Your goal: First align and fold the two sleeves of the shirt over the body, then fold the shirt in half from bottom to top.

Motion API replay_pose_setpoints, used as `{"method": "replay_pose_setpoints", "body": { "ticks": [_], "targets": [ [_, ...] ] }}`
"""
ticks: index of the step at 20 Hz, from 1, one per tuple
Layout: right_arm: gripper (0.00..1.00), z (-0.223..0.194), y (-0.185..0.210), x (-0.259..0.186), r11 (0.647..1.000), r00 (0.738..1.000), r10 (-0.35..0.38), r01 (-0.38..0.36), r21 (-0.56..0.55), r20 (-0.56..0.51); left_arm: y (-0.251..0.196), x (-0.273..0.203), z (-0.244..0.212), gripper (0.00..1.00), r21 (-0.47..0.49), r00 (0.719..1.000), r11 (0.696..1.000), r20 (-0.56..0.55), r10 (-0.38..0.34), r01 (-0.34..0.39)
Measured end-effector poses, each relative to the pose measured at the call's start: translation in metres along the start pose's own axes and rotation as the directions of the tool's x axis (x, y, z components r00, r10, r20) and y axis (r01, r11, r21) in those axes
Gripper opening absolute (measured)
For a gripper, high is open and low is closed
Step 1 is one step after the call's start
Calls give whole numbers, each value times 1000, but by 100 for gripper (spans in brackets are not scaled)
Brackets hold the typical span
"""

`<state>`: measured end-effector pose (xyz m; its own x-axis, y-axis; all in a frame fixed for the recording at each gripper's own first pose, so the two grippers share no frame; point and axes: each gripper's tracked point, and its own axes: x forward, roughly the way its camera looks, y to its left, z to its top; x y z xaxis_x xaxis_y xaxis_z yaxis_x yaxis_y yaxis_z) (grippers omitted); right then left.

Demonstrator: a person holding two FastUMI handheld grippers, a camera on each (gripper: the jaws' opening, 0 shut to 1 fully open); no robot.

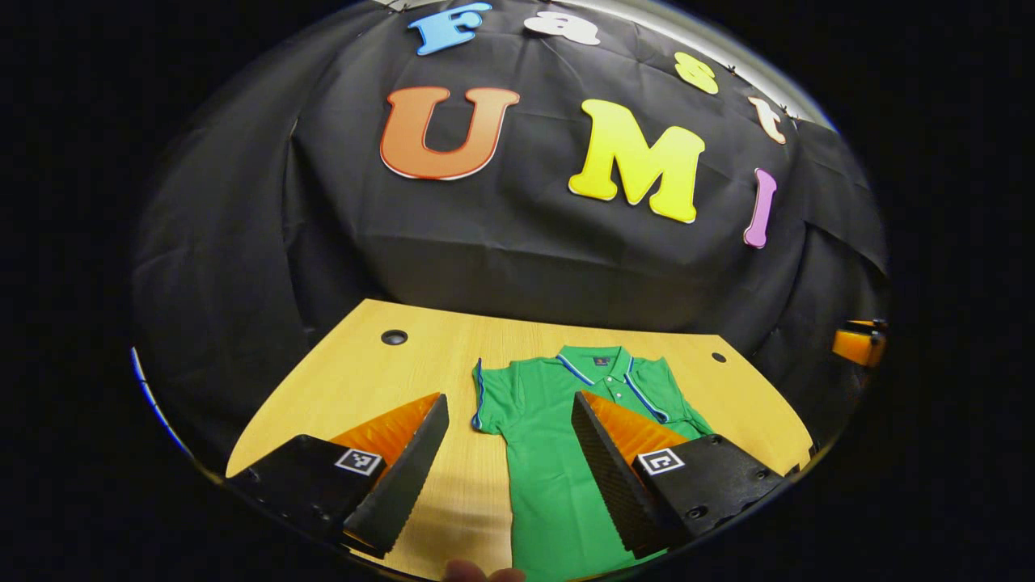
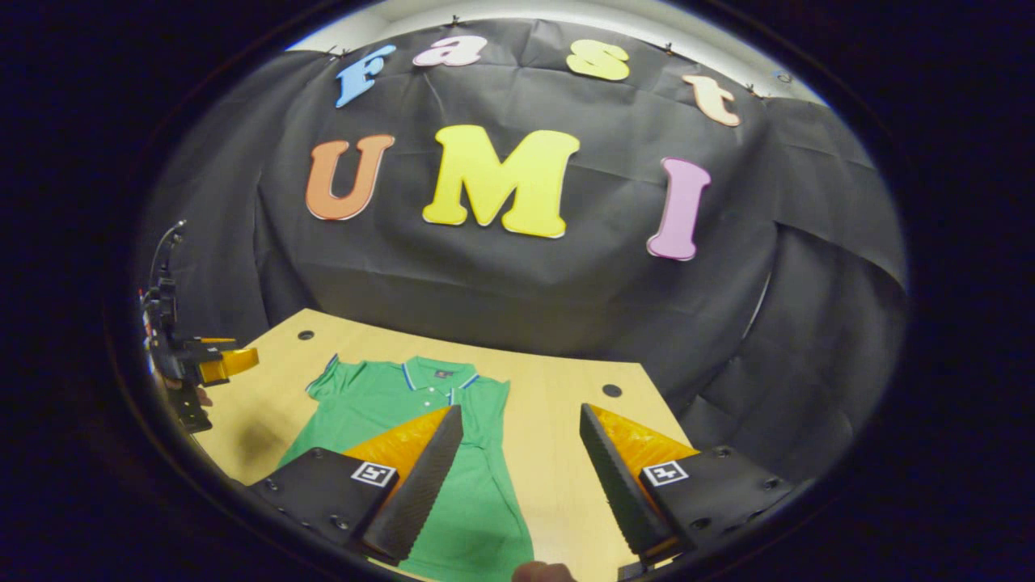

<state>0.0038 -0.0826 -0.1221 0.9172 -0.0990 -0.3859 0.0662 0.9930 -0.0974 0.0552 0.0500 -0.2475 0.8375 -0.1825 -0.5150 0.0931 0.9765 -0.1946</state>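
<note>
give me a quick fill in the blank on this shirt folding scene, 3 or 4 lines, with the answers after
1. The polo shirt lying on the table is ____ in colour.
2. The left gripper hangs above the table with its jaws ____.
3. The shirt lies flat with its collar pointing toward the booth's ____.
4. The right gripper has ____ between its jaws.

Missing words: green; open; wall; nothing

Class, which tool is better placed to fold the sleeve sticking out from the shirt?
Left. The sleeve lies just ahead between the open left tool's fingers; the right tool faces bare table past the shirt's other edge.
</note>
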Motion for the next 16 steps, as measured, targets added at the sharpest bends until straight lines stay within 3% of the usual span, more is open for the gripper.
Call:
{"method": "replay_pose_setpoints", "body": {
  "ticks": [4, 8, 16],
  "targets": [
    [93, -14, -26, -22, 998, 998, -58, 58, 3, -38, 5, 40, -8, 98, -23, 999, 1000, -32, -21, 20],
    [93, -24, -46, -39, 994, 992, -103, 105, 26, -76, 18, 77, -20, 98, 10, 998, 1000, -64, -11, 11],
    [94, 5, -71, -63, 981, 983, -165, 172, 91, -80, 34, 149, -65, 98, 36, 982, 999, -187, 4, 3]
  ]
}}
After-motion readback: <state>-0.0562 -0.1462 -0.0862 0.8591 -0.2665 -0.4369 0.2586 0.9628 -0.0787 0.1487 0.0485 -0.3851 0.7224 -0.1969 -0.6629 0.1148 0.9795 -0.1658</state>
